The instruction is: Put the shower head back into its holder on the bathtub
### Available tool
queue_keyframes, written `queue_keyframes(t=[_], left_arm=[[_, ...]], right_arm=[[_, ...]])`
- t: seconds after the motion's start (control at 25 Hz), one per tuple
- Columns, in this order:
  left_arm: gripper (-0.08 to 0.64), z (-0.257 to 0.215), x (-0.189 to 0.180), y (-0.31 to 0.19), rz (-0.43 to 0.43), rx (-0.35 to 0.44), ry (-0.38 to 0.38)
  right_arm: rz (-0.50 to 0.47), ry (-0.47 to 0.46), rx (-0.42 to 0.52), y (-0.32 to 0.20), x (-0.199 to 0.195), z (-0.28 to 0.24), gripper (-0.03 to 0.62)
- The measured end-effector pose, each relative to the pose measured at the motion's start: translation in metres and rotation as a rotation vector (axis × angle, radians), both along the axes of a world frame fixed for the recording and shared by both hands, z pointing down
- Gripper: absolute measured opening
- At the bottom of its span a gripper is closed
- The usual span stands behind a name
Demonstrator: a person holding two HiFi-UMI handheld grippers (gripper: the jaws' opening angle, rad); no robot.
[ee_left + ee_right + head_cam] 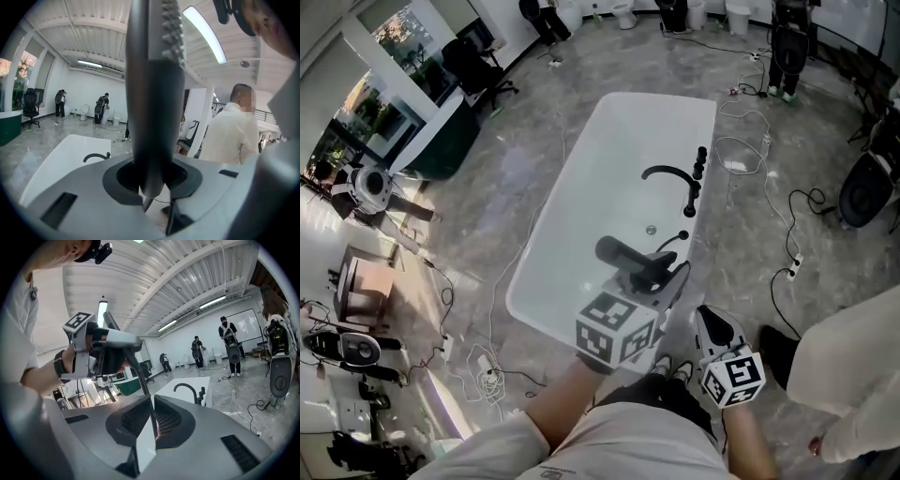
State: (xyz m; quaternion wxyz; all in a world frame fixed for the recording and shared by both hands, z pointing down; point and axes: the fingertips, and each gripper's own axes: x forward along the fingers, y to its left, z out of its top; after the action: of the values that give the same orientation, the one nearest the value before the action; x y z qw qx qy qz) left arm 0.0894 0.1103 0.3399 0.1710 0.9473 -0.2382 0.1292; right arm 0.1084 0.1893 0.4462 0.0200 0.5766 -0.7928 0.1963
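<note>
No words or numbers can be read anywhere. The left gripper [649, 274] and right gripper [710, 319] carry cubes with black and white squares only.

Shows a glossy, smooth white bathtub [609, 183], a matt black wand-shaped shower head [623, 254] and a polished grey marble-look floor [525, 155].

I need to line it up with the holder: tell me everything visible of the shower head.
The shower head is a dark, matte-looking hand wand, long and rounded, with rows of small nozzles along one side. The left gripper clamps its handle, holding it over the near end of the white bathtub, not in any holder. Its ribbed hose runs from the handle's end into the shut right gripper.
</note>
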Motion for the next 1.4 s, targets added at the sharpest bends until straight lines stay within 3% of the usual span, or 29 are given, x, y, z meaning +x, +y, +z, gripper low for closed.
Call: queue_keyframes(t=[0.32,0.6,1.0,1.16,1.4], left_arm=[[0.098,-0.038,-0.010,-0.027,0.001,-0.101,0.184],[0.098,-0.054,-0.009,-0.045,-0.007,-0.124,0.254],[0.098,-0.065,0.035,-0.081,-0.091,-0.150,0.278],[0.098,-0.074,0.050,-0.090,-0.139,-0.172,0.328],[0.098,-0.091,0.093,-0.121,-0.222,-0.201,0.416]], right_arm=[[-0.024,0.098,-0.088,-0.020,-0.020,0.054,0.031],[-0.060,0.123,-0.132,-0.029,-0.025,0.074,0.067],[-0.153,0.101,-0.169,-0.066,0.018,0.094,0.087],[-0.232,0.087,-0.204,-0.074,0.030,0.115,0.099],[-0.324,0.057,-0.242,-0.108,0.081,0.136,0.118]])
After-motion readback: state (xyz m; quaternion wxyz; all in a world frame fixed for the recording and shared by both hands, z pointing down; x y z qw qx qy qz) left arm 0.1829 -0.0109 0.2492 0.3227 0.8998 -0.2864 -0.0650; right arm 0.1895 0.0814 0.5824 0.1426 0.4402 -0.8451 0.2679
